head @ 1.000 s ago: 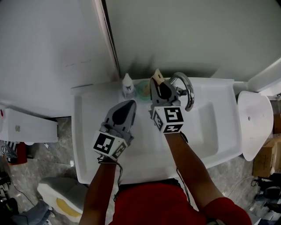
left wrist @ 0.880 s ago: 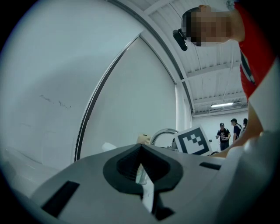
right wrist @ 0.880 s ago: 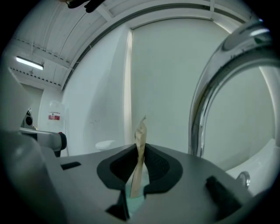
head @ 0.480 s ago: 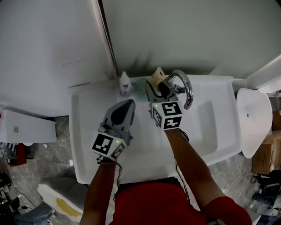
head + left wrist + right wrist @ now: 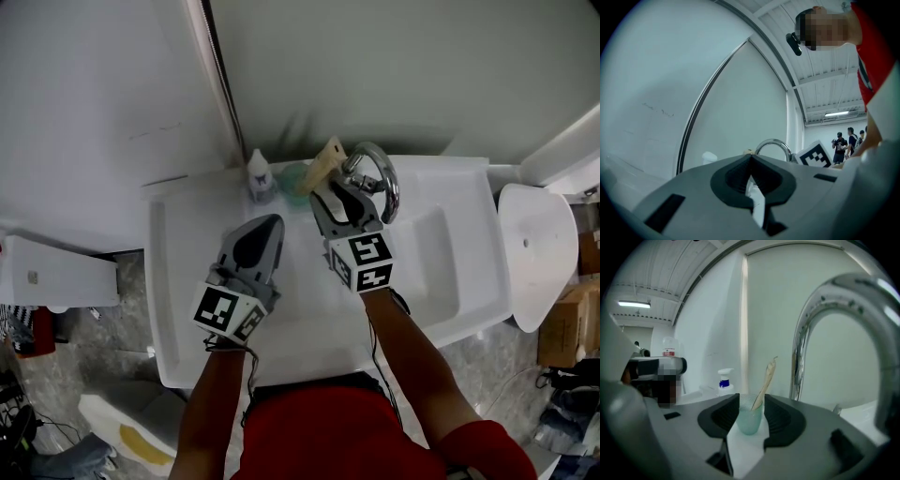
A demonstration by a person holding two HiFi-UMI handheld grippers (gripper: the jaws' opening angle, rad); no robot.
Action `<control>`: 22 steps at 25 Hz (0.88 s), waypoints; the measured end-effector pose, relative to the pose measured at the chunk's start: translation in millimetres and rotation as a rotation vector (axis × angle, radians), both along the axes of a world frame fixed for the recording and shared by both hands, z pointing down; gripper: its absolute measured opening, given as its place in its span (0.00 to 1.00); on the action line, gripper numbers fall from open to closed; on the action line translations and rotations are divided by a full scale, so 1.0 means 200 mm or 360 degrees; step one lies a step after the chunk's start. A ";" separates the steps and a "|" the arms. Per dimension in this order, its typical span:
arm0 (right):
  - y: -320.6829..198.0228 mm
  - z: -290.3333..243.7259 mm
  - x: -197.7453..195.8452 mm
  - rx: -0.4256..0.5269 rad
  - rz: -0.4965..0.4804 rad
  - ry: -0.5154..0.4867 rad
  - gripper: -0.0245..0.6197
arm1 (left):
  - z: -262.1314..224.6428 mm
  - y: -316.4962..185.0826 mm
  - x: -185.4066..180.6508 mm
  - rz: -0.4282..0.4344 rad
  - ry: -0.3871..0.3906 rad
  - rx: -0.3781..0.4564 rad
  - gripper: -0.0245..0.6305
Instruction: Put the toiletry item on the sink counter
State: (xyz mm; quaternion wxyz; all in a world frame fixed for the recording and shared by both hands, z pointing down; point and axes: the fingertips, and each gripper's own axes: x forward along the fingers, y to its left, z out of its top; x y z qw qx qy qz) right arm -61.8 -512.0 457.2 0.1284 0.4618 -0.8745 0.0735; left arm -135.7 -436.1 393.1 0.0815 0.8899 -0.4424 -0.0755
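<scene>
A pale green cup [image 5: 295,180] stands on the back ledge of the white sink counter [image 5: 187,272], left of the tap. A tan stick-like toiletry item [image 5: 323,161] leans in it. My right gripper [image 5: 322,194] is just in front of the cup, its jaws opening. In the right gripper view the cup [image 5: 750,416] sits between the pads with slim gaps either side, and the tan item [image 5: 765,379] rises from it. My left gripper [image 5: 265,228] hovers over the counter's left part, shut and empty; in its own view the left gripper [image 5: 751,163] has its tips together.
A chrome arched tap [image 5: 375,176] rises right of the cup. A small white pump bottle [image 5: 259,176] stands to the cup's left. The basin [image 5: 436,258] lies right of my right arm. A white toilet lid [image 5: 534,253] is beyond the counter's right end.
The right gripper's jaws have spread and it has drawn back slightly toward me. The cup with the tan item stays on the ledge. The left gripper has hardly moved.
</scene>
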 end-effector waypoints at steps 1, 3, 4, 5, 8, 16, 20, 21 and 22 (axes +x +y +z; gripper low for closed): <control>0.04 -0.02 -0.01 0.0010 -0.0046 0.0003 0.29 | -0.01 0.01 0.00 -0.0001 -0.0001 0.0003 0.06; 0.15 -0.07 -0.03 0.0047 -0.0169 -0.0004 0.29 | -0.02 0.04 0.01 0.0005 -0.0007 0.0012 0.06; 0.21 -0.10 -0.05 0.0079 -0.0236 -0.0006 0.27 | -0.03 0.06 0.01 0.0013 -0.0015 0.0020 0.06; 0.27 -0.14 -0.06 0.0120 -0.0300 -0.0009 0.22 | -0.05 0.08 0.02 0.0022 -0.0025 0.0031 0.06; 0.44 -0.28 -0.08 0.0232 -0.0462 -0.0052 0.12 | -0.11 0.16 0.04 0.0043 -0.0058 0.0084 0.06; 0.74 -0.57 -0.08 0.0379 -0.0639 -0.0291 0.09 | -0.25 0.38 0.15 0.0101 -0.0103 0.0198 0.06; 0.84 -0.62 -0.04 0.0380 -0.0644 -0.0360 0.08 | -0.30 0.49 0.18 0.0115 -0.0082 0.0193 0.06; 0.86 -0.61 -0.03 0.0378 -0.0646 -0.0357 0.08 | -0.31 0.51 0.19 0.0113 -0.0070 0.0190 0.06; 0.88 -0.61 -0.01 0.0376 -0.0648 -0.0349 0.08 | -0.32 0.53 0.20 0.0113 -0.0058 0.0191 0.06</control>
